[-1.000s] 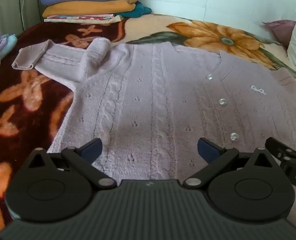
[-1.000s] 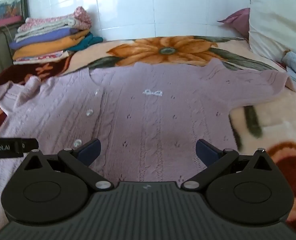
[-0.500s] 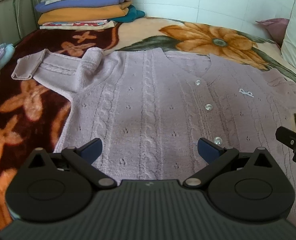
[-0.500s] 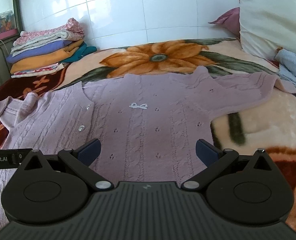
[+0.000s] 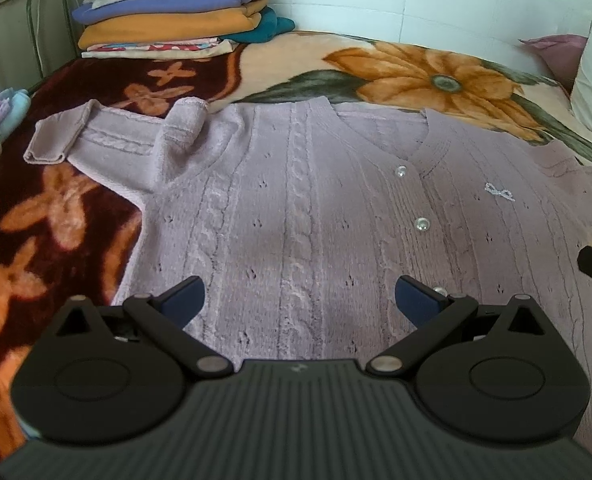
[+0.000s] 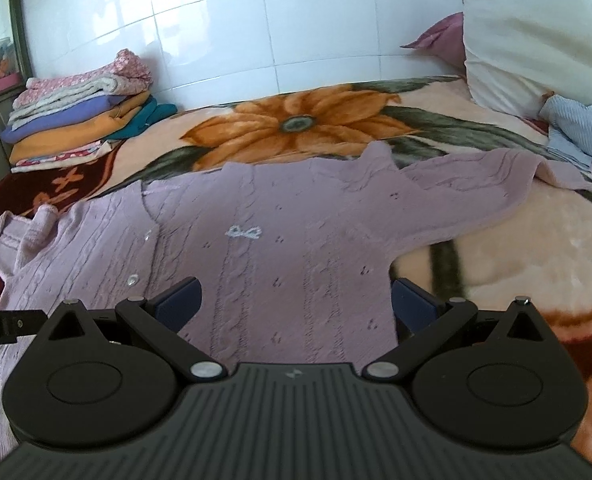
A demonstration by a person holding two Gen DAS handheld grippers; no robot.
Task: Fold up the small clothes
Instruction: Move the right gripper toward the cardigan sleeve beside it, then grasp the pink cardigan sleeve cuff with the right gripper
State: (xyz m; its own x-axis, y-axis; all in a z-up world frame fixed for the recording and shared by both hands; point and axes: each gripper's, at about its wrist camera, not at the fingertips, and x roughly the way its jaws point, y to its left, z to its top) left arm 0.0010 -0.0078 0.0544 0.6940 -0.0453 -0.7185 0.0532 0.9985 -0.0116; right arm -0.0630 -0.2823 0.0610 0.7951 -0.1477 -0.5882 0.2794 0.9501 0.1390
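Observation:
A small lilac knitted cardigan (image 5: 296, 208) with clear buttons lies spread front-up on the flowered blanket, also in the right wrist view (image 6: 280, 248). Its left sleeve (image 5: 96, 140) is bunched and partly folded over; its right sleeve (image 6: 495, 184) stretches out to the right. My left gripper (image 5: 299, 300) is open and empty, above the cardigan's lower left part. My right gripper (image 6: 294, 300) is open and empty, above the lower right part near the side hem.
A stack of folded clothes (image 5: 176, 12) sits at the back left by the tiled wall, also in the right wrist view (image 6: 80, 120). A white pillow (image 6: 535, 32) and a blue striped garment (image 6: 575, 128) lie at the right. The blanket (image 6: 515, 272) covers the bed.
Both grippers have drawn back and up from the cardigan, so more of it and of the wall shows. Both stay open. The cardigan has not moved.

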